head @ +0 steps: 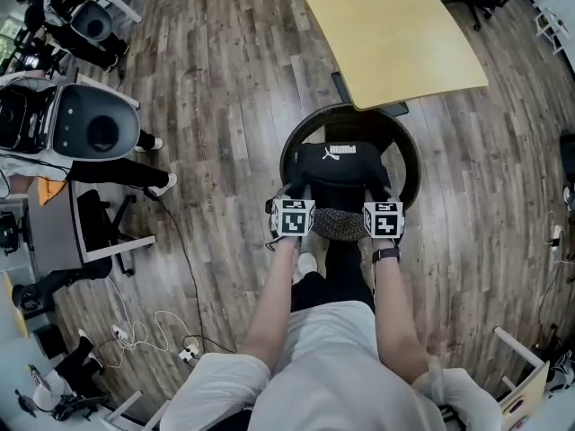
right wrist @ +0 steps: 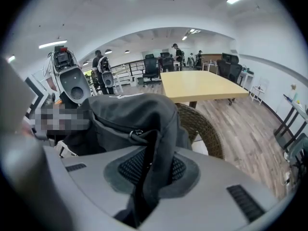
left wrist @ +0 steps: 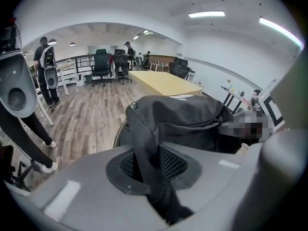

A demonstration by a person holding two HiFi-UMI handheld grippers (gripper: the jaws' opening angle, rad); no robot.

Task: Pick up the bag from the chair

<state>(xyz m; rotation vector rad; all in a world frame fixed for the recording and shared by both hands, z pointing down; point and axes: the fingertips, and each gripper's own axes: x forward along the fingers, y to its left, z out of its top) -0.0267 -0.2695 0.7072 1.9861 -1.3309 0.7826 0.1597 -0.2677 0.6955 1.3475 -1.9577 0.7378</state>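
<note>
Black bag (head: 341,163) sits in the bowl of the round wicker chair (head: 410,156), logo side up. I can't tell if its base is off the seat yet; it isn't clear of the rim.

My left gripper (head: 289,196) is at the chair's near-left edge, jaws closed tight on the left strap (left wrist: 147,148), a thin fold of dark webbing running between the pads. My right gripper (head: 379,196) is at the chair's near-right edge, clamped the same way on the right strap (right wrist: 153,163), which runs up to a metal ring on the bag. So both are shut on fabric, nothing else in them.

Beyond the chair is a light wooden table (head: 395,36), its near edge over the chair's far rim. My shoe (head: 307,263) is just in front of the chair. A white machine (head: 90,126) and standing people are well off to the chair's left.

Risks, as I judge them:
- Straps are thin and slack, so the webbing could slide through the pads once weight comes on.
- An uneven lift would tip the bag sideways.
- The bag body could catch the chair's wicker rim.
- Lifting away from me could knock it into the table edge.
</note>
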